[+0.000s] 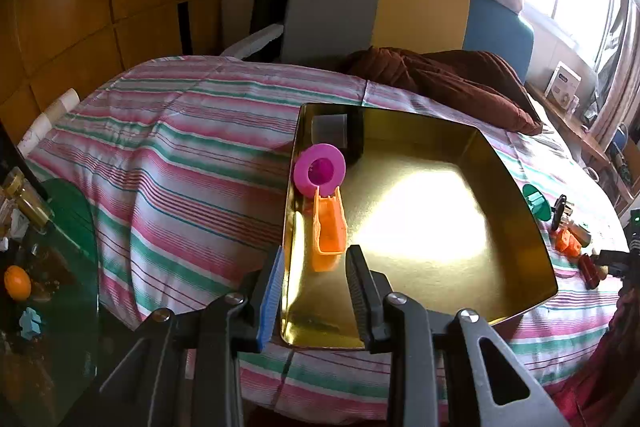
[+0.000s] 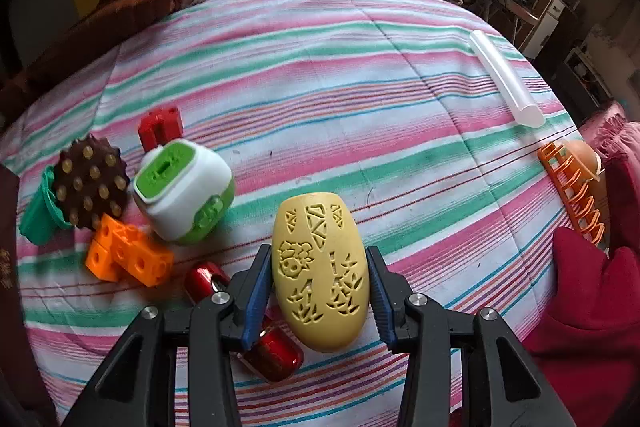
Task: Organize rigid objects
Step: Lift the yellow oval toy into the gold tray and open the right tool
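Note:
A shiny gold tray lies on the striped bedspread in the left wrist view. Inside it, along its left wall, are a pink ring, an orange scoop-shaped piece and a dark box in the far corner. My left gripper hovers over the tray's near left corner, jaws slightly apart and nothing pressed between them. In the right wrist view my right gripper is shut on a yellow oval piece with carved patterns, holding it just above the bed.
Left of the yellow piece lie a green-and-white box, a brown studded disc on a green cup, orange blocks, a red block and shiny red cylinders. A clear tube and an orange rack lie right.

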